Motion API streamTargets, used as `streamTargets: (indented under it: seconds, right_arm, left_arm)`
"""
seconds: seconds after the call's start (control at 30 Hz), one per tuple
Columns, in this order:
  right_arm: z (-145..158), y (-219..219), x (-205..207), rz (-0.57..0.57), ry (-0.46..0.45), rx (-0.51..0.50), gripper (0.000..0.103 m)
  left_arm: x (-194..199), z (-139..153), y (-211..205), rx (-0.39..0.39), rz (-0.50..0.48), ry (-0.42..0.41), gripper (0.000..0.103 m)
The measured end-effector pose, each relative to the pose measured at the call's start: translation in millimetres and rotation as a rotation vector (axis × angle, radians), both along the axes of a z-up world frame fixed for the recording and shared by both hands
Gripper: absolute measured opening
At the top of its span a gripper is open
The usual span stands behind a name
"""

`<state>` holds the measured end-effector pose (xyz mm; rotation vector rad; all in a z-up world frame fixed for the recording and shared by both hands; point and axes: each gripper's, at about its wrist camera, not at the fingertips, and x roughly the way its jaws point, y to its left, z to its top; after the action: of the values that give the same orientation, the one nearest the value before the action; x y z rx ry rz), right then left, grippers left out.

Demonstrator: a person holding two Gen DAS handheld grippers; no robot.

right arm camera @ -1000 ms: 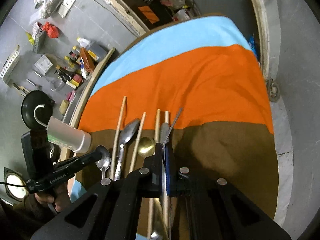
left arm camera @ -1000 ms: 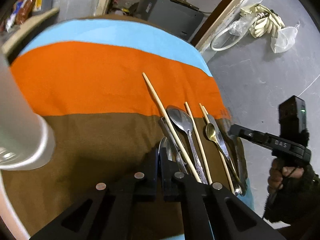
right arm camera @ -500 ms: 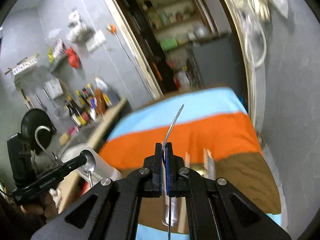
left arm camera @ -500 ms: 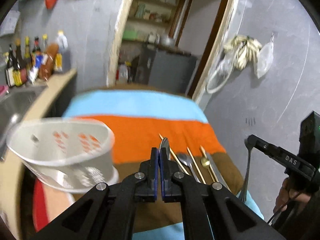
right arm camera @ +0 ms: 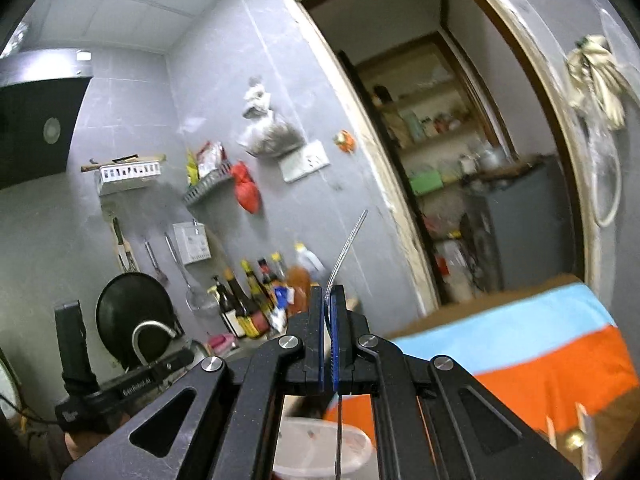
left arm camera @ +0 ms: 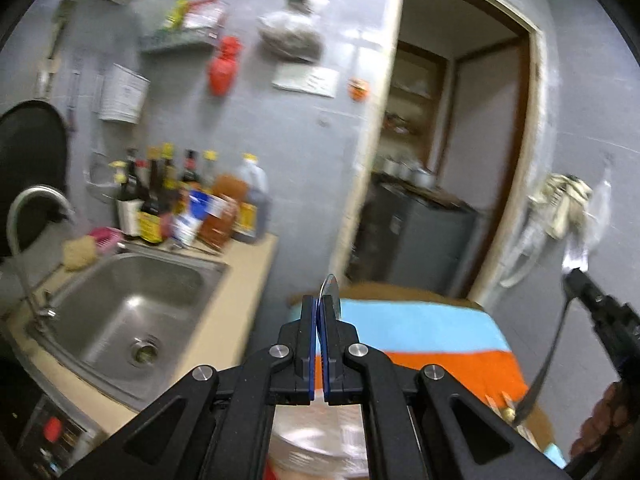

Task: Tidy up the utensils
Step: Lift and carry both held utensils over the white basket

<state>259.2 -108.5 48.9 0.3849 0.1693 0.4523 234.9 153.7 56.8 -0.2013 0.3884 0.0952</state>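
My left gripper [left arm camera: 319, 305] is shut on a metal spoon [left arm camera: 331, 291] whose bowl pokes up past the fingertips. Its black body also shows low on the left of the right wrist view, the left gripper [right arm camera: 182, 360]. My right gripper [right arm camera: 329, 295] is shut on a long metal utensil [right arm camera: 347, 245]; one end rises above the pads and a thin edge runs down below them. In the left wrist view the right gripper [left arm camera: 576, 278] holds that utensil [left arm camera: 550, 360] hanging aslant. A white utensil holder [right arm camera: 316, 452] stands below both grippers, blurred as the holder [left arm camera: 320, 440]. Chopsticks and a gold spoon [right arm camera: 576, 438] lie on the striped cloth [left arm camera: 420, 330].
To the left are a steel sink [left arm camera: 120, 312], a tap [left arm camera: 28, 208] and a row of bottles [left arm camera: 192, 208] on the counter. A dark cabinet [left arm camera: 412, 240] stands in the doorway behind the table. A wall runs close along the table's right side.
Both grippers have lifted off the cloth and tipped upward, each carrying its utensil. The views swung from the table to the wall, and the white holder now sits beneath them.
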Motion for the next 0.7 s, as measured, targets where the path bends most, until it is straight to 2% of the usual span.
streamTargets:
  seconds: [0.2, 0.47, 0.7]
  right_arm:
    - [-31.4, 36.3, 20.1, -0.014, 0.016, -0.054, 0.003]
    - [-84.4, 49.0, 33.2, -0.012, 0.107, -0.136, 0.003]
    - [-100.2, 49.6, 34.2, -0.006, 0.160, -0.148, 0.003]
  left_arm:
    - [25.0, -25.2, 24.1, 0.027, 0.059, -0.023, 0.002]
    - [38.3, -65.3, -0.8, 0.125, -0.003, -0.008, 0.002]
    - [36.3, -80.9, -12.0, 0.169, -0.036, 0.015, 0.003]
